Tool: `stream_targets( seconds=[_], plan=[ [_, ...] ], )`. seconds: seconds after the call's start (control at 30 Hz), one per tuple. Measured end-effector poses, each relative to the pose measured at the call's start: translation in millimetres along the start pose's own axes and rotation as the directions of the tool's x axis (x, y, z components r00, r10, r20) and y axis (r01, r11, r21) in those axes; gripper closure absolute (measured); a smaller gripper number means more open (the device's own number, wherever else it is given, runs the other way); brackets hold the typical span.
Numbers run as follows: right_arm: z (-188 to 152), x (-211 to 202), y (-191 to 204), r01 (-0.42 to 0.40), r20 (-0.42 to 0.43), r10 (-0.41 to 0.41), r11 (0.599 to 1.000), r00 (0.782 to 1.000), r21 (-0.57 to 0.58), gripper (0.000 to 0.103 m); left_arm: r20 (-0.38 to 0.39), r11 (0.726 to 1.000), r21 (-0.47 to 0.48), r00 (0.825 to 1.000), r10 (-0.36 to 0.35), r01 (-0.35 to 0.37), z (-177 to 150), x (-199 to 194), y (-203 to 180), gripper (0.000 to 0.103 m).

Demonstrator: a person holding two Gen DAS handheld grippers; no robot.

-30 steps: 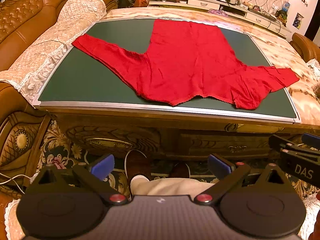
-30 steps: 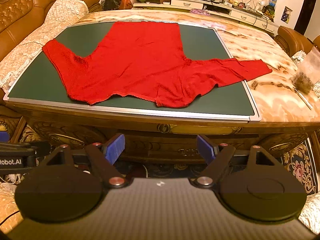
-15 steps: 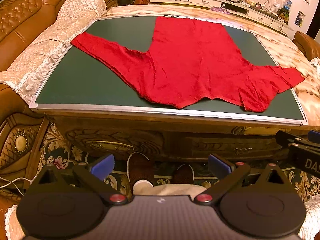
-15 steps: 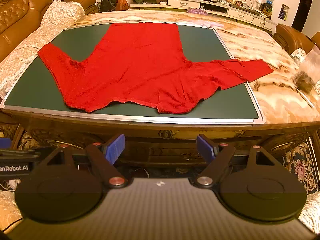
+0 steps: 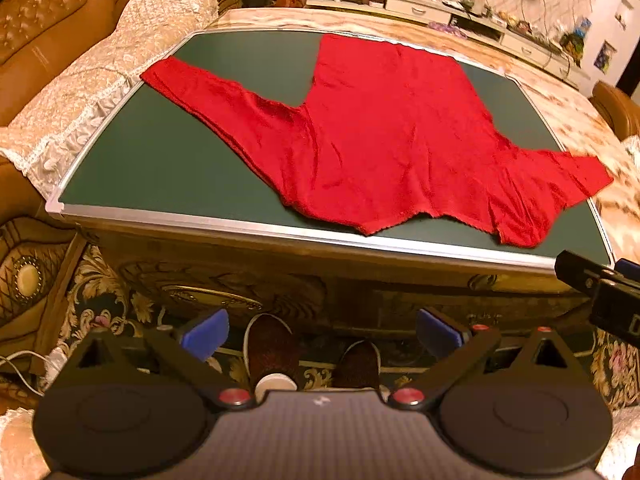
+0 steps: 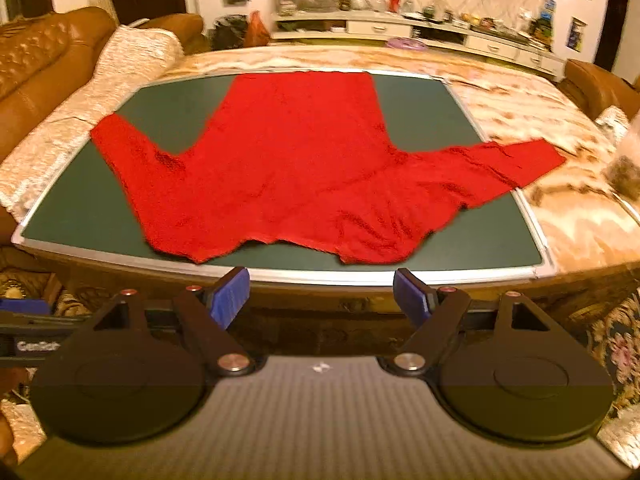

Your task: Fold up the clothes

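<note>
Red shirt [image 5: 384,136] flat on green surface [image 5: 168,160], sleeves at 10 and 3. Left tool [image 5: 320,330] and right tool [image 6: 322,294] both wide open, empty.

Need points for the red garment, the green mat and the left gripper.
red garment [image 5: 392,136]: left wrist view, middle of the body panel.
green mat [image 6: 472,236]: right wrist view, bare near-right corner area.
left gripper [image 5: 320,330]: left wrist view, midway between the open blue tips.

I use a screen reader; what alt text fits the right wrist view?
A red long-sleeved top lies spread flat on a green mat on a marble-topped table. The open right gripper is short of the table's near edge, holding nothing.
</note>
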State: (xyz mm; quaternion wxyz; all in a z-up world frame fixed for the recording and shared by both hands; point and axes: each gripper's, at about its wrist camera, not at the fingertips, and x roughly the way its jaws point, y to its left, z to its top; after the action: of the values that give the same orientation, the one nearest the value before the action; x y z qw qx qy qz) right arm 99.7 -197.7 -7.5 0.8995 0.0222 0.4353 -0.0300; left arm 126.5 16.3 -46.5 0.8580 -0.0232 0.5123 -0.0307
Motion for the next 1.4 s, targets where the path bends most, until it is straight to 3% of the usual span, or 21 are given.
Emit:
stream_targets(
  seconds=[0.27, 0.47, 0.57, 0.73, 0.83, 1.03, 1.23, 1.37, 1.4],
  plan=[
    [18, 23, 16, -0.105, 0.043, 0.109, 0.99, 0.993, -0.094, 0.016, 0.017, 0.999, -0.03, 0.999, -0.031, 0.032, 6, 31, 14, 0.001],
    [48, 51, 32, -0.262, 0.038, 0.272, 0.949, 0.961, -0.175, 0.016, -0.007, 0.996, -0.073, 0.999, -0.053, 0.052, 8, 57, 27, 0.001],
    [74, 76, 47, -0.307, -0.024, 0.308, 0.931, 0.951, -0.197, 0.016, -0.014, 0.993, -0.095, 0.998, -0.066, 0.065, 10, 66, 35, 0.001],
    [110, 117, 81, -0.391, -0.094, 0.38, 0.88, 0.92, -0.271, 0.016, 0.006, 0.989, -0.13, 0.998, -0.067, 0.067, 20, 78, 44, 0.001],
    [124, 143, 111, -0.405, -0.125, 0.388, 0.833, 0.913, -0.376, 0.016, 0.018, 0.985, -0.146, 0.996, -0.087, 0.089, 28, 85, 47, 0.001],
    [135, 180, 172, -0.475, -0.208, 0.432, 0.724, 0.878, -0.501, 0.017, 0.046, 0.978, -0.178, 0.994, -0.102, 0.109, 40, 95, 52, 0.002],
    [152, 221, 215, -0.546, -0.292, 0.465, 0.653, 0.836, -0.524, 0.035, 0.045, 0.974, -0.207, 0.995, -0.086, 0.093, 47, 104, 56, 0.005],
    [166, 243, 244, -0.559, -0.315, 0.465, 0.622, 0.827, -0.549, 0.042, 0.044, 0.97, -0.229, 0.996, -0.071, 0.079, 49, 108, 61, 0.007],
    [170, 248, 252, -0.562, -0.323, 0.464, 0.619, 0.825, -0.548, 0.05, 0.046, 0.969, -0.236, 0.997, -0.068, 0.077, 49, 109, 62, 0.006]
  ],
)
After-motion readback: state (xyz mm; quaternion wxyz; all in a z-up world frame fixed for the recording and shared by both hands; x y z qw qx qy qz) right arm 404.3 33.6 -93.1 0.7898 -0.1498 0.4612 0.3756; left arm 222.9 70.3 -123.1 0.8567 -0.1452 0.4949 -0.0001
